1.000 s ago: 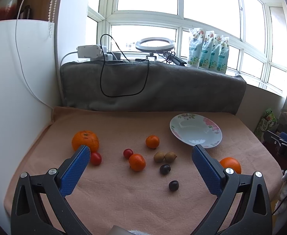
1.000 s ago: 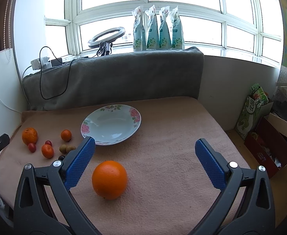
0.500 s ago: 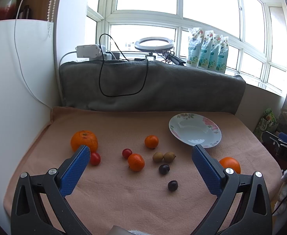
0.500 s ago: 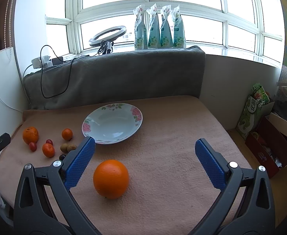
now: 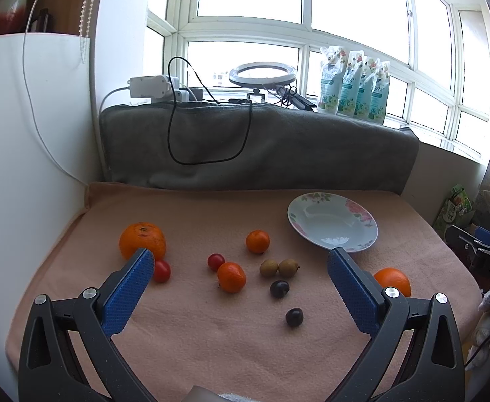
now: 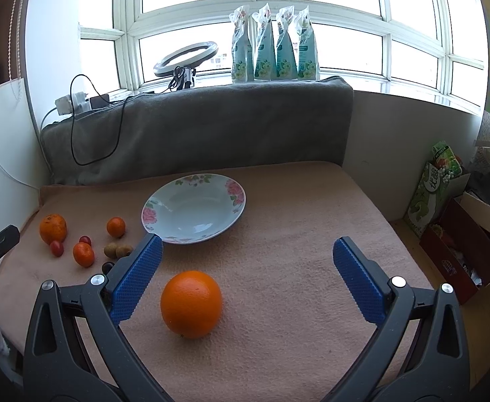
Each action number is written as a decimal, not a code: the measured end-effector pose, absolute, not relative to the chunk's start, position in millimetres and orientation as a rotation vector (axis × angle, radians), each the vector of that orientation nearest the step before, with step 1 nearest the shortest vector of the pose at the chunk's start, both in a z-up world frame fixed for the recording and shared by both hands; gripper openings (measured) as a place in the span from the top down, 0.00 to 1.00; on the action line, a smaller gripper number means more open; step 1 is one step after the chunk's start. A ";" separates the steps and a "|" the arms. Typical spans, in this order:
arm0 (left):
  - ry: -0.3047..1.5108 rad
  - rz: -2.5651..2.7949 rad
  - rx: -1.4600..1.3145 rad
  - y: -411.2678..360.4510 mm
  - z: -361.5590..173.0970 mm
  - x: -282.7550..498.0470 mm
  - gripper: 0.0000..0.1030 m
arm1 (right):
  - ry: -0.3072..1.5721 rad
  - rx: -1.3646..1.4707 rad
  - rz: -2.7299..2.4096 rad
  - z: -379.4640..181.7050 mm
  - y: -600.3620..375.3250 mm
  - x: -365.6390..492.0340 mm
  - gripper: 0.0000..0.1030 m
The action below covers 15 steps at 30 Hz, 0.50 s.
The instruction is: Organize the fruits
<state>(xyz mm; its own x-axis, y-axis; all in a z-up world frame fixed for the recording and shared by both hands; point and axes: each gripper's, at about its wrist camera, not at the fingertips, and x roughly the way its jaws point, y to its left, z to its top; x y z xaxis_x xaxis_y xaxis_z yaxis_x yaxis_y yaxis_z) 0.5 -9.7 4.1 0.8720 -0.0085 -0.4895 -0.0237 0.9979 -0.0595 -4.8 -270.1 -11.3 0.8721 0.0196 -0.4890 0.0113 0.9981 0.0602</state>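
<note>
A floral plate (image 5: 332, 222) (image 6: 194, 207) sits empty on the pink cloth. A big orange (image 6: 191, 303) (image 5: 392, 279) lies just ahead of my open right gripper (image 6: 246, 274), nearer its left finger. Left of the plate lie a large tangerine (image 5: 142, 240), two small mandarins (image 5: 257, 241) (image 5: 231, 276), two cherry tomatoes (image 5: 215, 261) (image 5: 161, 270), two brown longans (image 5: 278, 267) and two dark grapes (image 5: 279, 288) (image 5: 294, 316). My left gripper (image 5: 240, 284) is open and empty, held above and short of these fruits.
A grey blanket (image 5: 258, 147) with a black cable covers the back ledge. A ring light (image 5: 261, 73), a power strip and refill pouches (image 6: 275, 47) stand on the sill. A white wall (image 5: 17, 167) is left; boxes (image 6: 462, 231) stand on the floor at right.
Both grippers drifted slightly; the fruits shifted a little in each view. Nothing was grasped or released.
</note>
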 end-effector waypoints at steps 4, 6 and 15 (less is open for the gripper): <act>0.516 0.005 -0.063 -10.7 3.5 1.3 0.00 | 0.511 0.061 0.004 -11.3 -270.3 -4.7 0.00; 0.517 0.003 -0.063 -10.6 3.5 1.2 0.00 | 0.512 0.062 0.004 -11.4 -270.1 -4.7 0.00; 0.525 -0.001 -0.057 -11.2 3.0 2.8 0.00 | 0.516 0.065 0.004 -15.3 -270.4 -4.7 0.00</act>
